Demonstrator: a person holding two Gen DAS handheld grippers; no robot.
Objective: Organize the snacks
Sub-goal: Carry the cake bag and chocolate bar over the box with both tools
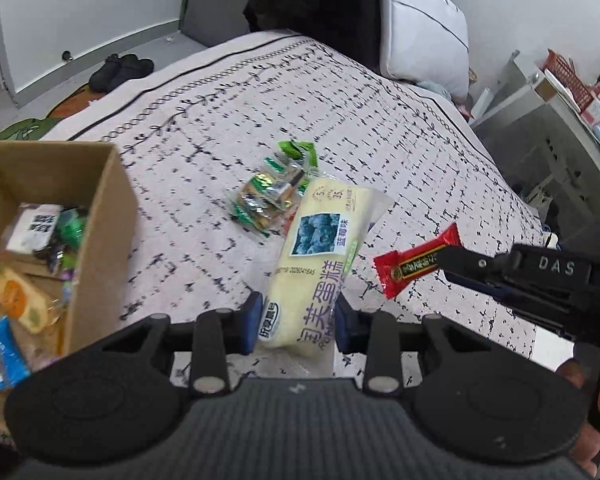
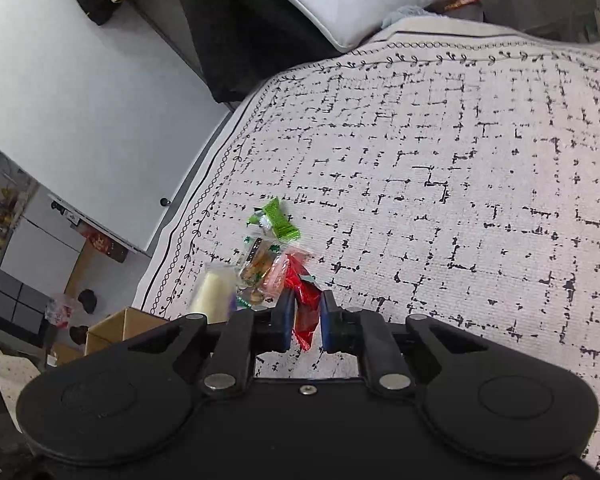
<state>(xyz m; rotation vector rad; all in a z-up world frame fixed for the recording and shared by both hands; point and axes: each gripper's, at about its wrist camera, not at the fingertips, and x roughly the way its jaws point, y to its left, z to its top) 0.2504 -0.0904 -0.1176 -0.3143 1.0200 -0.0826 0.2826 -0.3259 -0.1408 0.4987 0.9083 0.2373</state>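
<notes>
My left gripper is shut on a long pale-yellow cake packet and holds it above the patterned bedspread. My right gripper is shut on a red snack packet; in the left wrist view this gripper comes in from the right with the red packet. A small pile of green and clear snack packets lies on the bed; it also shows in the right wrist view. A cardboard box at left holds several snacks.
A white pillow leans at the head of the bed. Black shoes sit on the floor beyond the bed. A white desk with a red basket stands at right. A white cabinet is left of the bed.
</notes>
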